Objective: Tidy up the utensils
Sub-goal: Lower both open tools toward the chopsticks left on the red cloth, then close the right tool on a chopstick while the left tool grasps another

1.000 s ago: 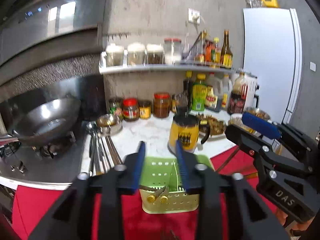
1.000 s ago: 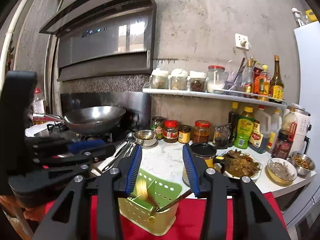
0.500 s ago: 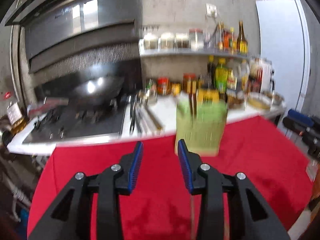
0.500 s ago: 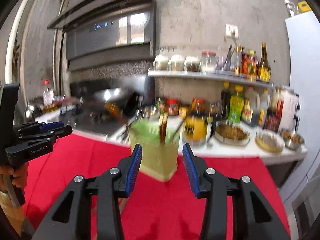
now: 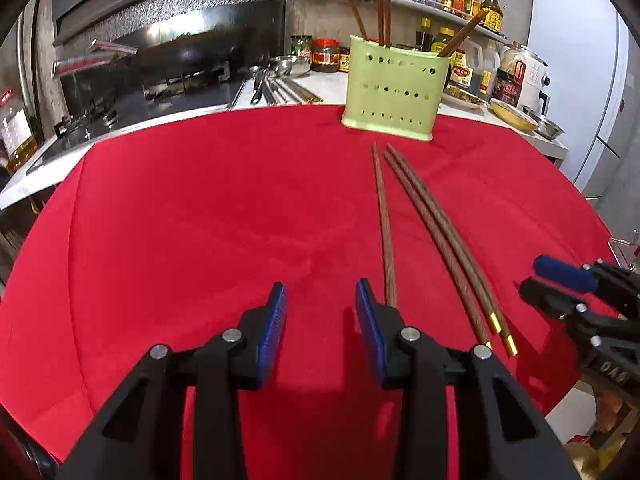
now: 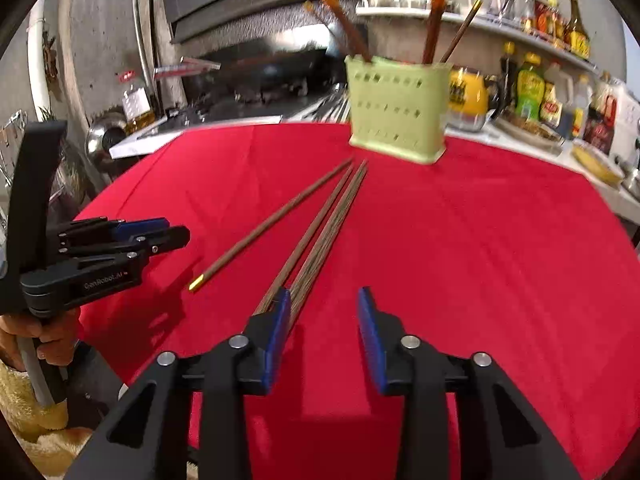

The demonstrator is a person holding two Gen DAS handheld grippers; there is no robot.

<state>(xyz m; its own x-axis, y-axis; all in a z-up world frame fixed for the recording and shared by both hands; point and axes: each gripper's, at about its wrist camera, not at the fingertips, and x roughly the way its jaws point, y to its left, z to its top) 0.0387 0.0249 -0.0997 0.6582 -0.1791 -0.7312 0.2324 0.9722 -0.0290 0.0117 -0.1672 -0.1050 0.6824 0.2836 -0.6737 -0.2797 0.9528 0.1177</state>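
- The left gripper [image 5: 320, 312] hangs over the red cloth [image 5: 200, 208] near its front edge, blue-padded fingers apart, nothing between them.
- The right gripper [image 6: 324, 320] is likewise spread and empty; its side reads "DAS".
- The left gripper's body reads "GenRobot.AI".
- Three brown, gold-tipped chopsticks [image 5: 436, 232] lie on the cloth's right half, pointing at the holder.
- The pale green perforated holder [image 5: 394, 86] stands at the far edge with more chopsticks upright inside.
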